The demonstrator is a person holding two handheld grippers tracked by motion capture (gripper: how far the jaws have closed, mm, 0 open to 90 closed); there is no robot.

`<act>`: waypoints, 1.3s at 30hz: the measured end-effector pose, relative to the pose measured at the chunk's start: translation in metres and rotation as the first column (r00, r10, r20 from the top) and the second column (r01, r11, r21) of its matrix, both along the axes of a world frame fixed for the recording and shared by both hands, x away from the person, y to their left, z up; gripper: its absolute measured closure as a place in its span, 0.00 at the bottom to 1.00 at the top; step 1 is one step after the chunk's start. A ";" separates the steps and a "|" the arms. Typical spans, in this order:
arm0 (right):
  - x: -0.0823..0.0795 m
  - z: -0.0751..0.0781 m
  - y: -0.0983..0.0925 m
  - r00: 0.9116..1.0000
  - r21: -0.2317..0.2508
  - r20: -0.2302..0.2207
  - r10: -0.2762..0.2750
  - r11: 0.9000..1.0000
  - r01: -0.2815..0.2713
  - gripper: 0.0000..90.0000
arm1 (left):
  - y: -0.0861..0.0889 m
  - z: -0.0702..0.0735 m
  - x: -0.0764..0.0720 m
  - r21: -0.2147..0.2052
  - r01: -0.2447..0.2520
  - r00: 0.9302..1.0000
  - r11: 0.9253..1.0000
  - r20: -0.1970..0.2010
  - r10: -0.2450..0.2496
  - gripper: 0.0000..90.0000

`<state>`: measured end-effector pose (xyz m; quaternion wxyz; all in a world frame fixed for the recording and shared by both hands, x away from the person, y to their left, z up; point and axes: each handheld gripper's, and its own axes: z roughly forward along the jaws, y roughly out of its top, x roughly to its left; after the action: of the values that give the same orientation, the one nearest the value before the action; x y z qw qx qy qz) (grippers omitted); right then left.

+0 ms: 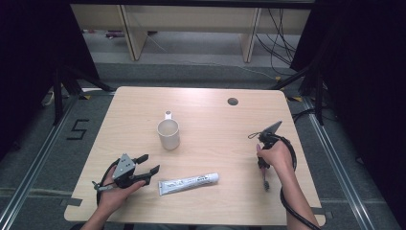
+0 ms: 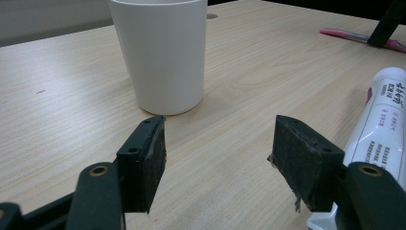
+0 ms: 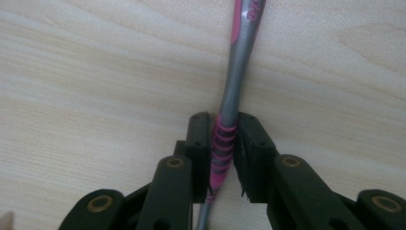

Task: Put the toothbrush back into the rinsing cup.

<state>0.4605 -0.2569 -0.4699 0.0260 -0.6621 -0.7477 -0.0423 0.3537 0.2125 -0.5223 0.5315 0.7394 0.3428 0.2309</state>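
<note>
Two grippers are working over one wooden table (image 1: 210, 115). In the lower right of the high view, the right gripper (image 1: 262, 165) is clamping its jaws together on a toothbrush (image 1: 265, 178), which is lying flat on the wood with its far end pointing toward the bottom edge of the frame. The right gripper view is showing the grip close up: both black pads (image 3: 198, 143) are pressing the ribbed pink part of the toothbrush (image 3: 229, 115), probably because that section gives the least slippery hold, and the silver shaft is running on up the middle of the frame. The brush seems to be resting on the table rather than lifted, though that is hard to judge.

In the lower left of the high view, the left gripper (image 1: 147, 164) is hanging low with its jaws wide apart and nothing between them, likely waiting its turn. A toothpaste tube (image 1: 188, 183) is lying just beside it at bottom centre, and a white cup (image 1: 168, 134) is standing upright above it, mouth open, a likely place to drop the brush.
</note>
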 end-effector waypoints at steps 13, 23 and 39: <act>-0.006 0.006 0.001 0.981 -0.037 0.035 0.193 0.981 -0.192 0.88 | 0.000 0.000 0.000 0.000 0.005 1.000 1.000 0.001 -0.005 0.40; -0.012 0.017 0.007 0.909 -0.027 0.060 0.411 0.911 -0.411 0.88 | 0.000 0.000 0.000 -0.001 0.009 1.000 1.000 0.000 -0.009 0.40; -0.019 0.029 0.022 0.627 -0.094 0.155 0.763 0.644 -0.760 0.88 | 0.000 0.000 0.000 0.003 0.004 1.000 1.000 -0.006 -0.004 0.40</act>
<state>0.4419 -0.2348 -0.4411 -0.0328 -0.2781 -0.9566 -0.0800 0.3533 0.2129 -0.5218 0.5298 0.7414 0.3426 0.2284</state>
